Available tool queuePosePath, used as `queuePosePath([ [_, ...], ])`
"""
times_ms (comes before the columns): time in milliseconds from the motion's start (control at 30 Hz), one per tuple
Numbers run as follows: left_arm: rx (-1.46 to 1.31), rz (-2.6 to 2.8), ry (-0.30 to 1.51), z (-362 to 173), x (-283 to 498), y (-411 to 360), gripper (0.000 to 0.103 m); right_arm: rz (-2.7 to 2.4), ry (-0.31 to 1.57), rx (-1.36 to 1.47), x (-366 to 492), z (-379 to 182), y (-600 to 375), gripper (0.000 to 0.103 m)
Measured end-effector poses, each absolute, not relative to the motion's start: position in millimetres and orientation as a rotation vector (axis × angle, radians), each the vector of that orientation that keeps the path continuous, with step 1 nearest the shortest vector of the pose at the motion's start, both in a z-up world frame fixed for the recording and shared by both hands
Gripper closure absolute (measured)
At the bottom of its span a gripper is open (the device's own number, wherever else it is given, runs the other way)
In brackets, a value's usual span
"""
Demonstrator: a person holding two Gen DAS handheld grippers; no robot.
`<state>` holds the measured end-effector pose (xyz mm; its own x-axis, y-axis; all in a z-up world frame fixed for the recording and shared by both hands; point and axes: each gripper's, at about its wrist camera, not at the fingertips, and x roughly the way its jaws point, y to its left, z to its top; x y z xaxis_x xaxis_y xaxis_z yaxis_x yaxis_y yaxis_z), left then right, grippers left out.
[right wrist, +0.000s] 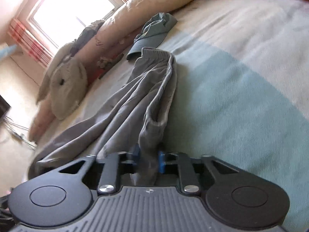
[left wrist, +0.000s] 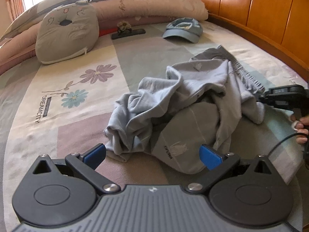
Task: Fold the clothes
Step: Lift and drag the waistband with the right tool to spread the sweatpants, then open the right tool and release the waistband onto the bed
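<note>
Lying crumpled between the wide-apart left gripper (left wrist: 152, 155) and the right gripper (right wrist: 147, 159) clamped on its ribbed waistband, the soft, limp light-grey cotton trousers (left wrist: 185, 104) are judged best taken by that firmer hem.

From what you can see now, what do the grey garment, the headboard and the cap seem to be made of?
Grey garment: soft knit, probably cotton jersey; matte, with loose folds and a ribbed waistband.
Headboard: wood or wood veneer, varnished; orange-brown panels with a sheen.
Cap: thin woven cloth, matte blue; the crown has collapsed into creases, while the brim keeps its shape.
</note>
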<state>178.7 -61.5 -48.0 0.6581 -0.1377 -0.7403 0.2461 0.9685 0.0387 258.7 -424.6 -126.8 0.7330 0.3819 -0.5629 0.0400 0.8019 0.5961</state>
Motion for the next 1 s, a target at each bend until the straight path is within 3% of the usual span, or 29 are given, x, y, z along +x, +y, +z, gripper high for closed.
queuePosePath([
  [500,0.078,-0.265,0.804,-49.9,175.5,-47.9,0.001,0.007,0.809,0.424,175.7,-92.6,-454.6,0.098],
  [733,0.077,-0.231,0.81,-50.5,183.2,-35.1,0.001,0.0,0.788,0.441,155.6,-85.2,-451.1,0.09],
  [767,0.095,-0.215,0.802,-50.0,185.1,-33.7,0.001,0.009,0.779,0.436,154.2,-82.3,-446.6,0.087],
  [900,0.154,-0.165,0.772,-52.8,199.4,-28.6,0.001,0.04,0.741,0.413,152.9,-67.8,-426.8,0.048],
  [1000,0.189,-0.15,0.76,-57.8,211.7,-26.6,0.001,0.075,0.715,0.399,154.4,-57.7,-412.8,0.045],
])
